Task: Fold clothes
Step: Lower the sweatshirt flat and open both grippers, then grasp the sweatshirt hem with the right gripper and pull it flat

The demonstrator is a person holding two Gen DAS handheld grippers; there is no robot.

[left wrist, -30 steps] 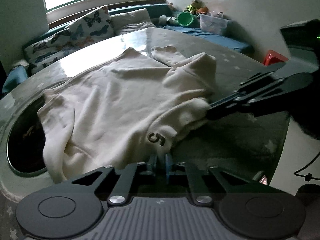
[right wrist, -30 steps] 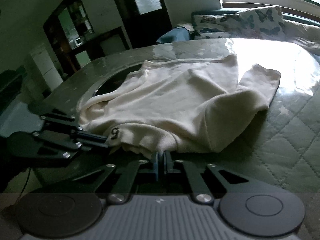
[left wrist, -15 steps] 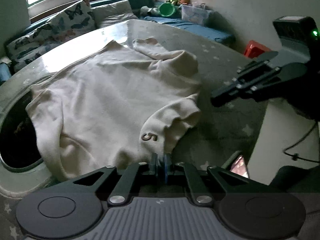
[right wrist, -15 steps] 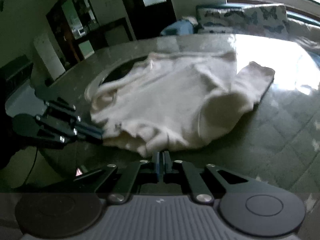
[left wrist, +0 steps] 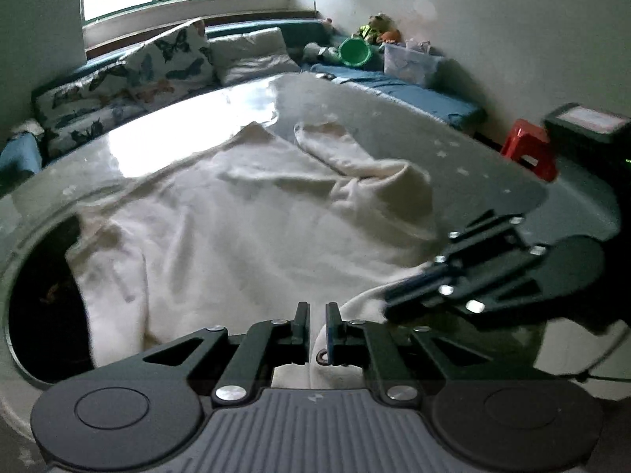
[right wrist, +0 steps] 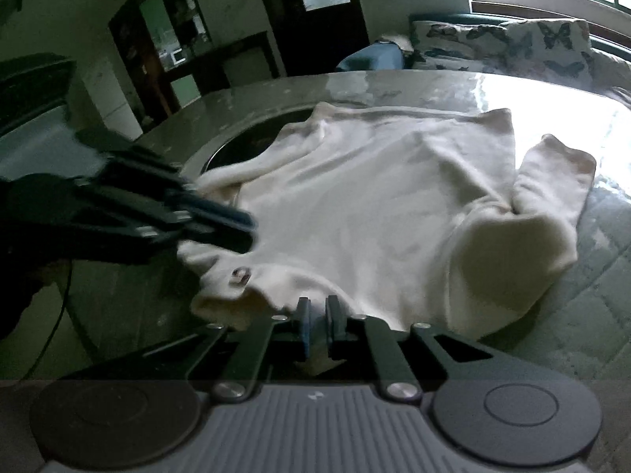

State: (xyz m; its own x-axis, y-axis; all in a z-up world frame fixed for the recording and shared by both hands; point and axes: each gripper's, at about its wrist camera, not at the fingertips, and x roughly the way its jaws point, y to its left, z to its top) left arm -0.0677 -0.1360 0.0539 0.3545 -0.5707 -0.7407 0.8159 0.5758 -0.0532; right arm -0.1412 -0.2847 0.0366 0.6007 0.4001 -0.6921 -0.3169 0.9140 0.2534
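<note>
A cream sweater [left wrist: 244,228] lies spread on the round table, one sleeve folded back at the far right [left wrist: 355,157]. It also shows in the right wrist view [right wrist: 374,205]. My left gripper [left wrist: 315,321] has its jaws closed to a narrow gap with the sweater's near hem between them. My right gripper [right wrist: 317,321] is likewise pinched on the near hem, next to a small dark "5" patch [right wrist: 239,274]. Each gripper appears in the other's view: the right one [left wrist: 430,280] and the left one [right wrist: 221,220], both at the cloth's near edge.
The table [left wrist: 473,165] has a glossy top with a dark round opening [left wrist: 35,299] under the sweater's left side. Butterfly cushions [left wrist: 150,67], a green bowl [left wrist: 357,51] and a red stool [left wrist: 530,148] sit beyond. A quilted cover [right wrist: 591,315] lies at the right.
Both grippers moved in onto the near hem; the right one, clear of the cloth half a second ago, now grips it. Cloth sits between the left jaws.
</note>
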